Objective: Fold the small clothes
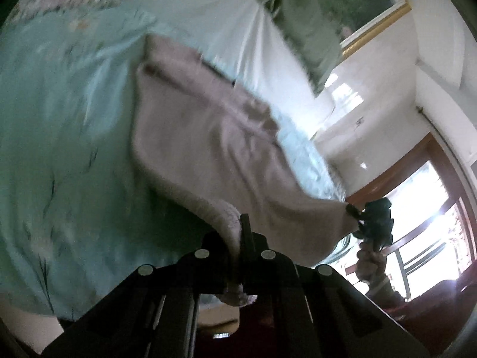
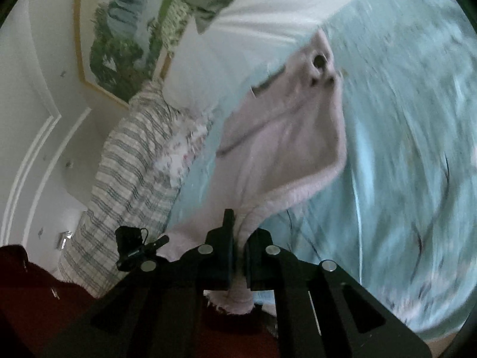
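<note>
A small pale pink garment (image 1: 208, 149) is held up above a light teal bedspread (image 1: 59, 137). My left gripper (image 1: 240, 232) is shut on its ribbed hem. In the left wrist view my right gripper (image 1: 353, 210) pinches the far corner of the same hem. In the right wrist view my right gripper (image 2: 238, 232) is shut on the pink garment (image 2: 283, 137), which hangs away from it with a bear-face print near its far end. My left gripper (image 2: 161, 241) shows there at the left, gripping the hem. Both views are motion-blurred.
The teal bedspread (image 2: 402, 149) has a floral print. White pillows (image 1: 226, 9) and a green pillow (image 1: 307, 32) lie at the head. A striped blanket (image 2: 131, 164) lies along the bed edge. A framed painting (image 2: 119, 38) hangs on the white wall. A window (image 1: 432, 226) is at right.
</note>
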`<action>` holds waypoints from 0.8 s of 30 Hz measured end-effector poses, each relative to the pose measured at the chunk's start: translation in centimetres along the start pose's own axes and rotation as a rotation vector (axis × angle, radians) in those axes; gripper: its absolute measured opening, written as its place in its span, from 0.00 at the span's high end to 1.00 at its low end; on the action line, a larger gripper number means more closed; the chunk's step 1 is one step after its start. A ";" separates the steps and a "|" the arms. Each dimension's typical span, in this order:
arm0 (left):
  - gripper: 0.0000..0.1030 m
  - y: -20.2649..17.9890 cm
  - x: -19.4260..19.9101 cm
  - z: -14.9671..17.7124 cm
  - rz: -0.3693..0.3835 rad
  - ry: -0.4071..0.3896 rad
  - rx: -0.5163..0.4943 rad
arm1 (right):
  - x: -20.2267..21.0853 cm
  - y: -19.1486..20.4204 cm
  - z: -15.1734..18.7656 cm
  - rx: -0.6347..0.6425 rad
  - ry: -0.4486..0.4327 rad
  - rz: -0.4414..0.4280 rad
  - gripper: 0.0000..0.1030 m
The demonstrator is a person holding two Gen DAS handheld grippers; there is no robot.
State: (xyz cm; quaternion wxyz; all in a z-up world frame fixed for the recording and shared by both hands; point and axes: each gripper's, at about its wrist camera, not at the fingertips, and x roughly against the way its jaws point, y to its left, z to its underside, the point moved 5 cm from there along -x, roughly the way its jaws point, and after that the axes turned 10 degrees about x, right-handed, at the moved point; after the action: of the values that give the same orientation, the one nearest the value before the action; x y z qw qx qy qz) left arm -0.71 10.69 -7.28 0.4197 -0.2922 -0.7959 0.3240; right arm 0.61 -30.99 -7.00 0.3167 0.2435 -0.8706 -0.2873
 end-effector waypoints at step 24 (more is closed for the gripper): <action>0.96 -0.8 -8.2 -24.5 -0.207 -0.303 -0.075 | -9.9 -5.9 -21.2 0.073 -0.160 0.279 0.93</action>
State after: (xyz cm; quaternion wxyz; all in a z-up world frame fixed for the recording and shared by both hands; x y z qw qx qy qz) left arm 24.00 10.77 0.16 0.3148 -0.1723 -0.8874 0.2894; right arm 23.42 -36.52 -1.53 0.2743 0.1081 -0.9281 -0.2273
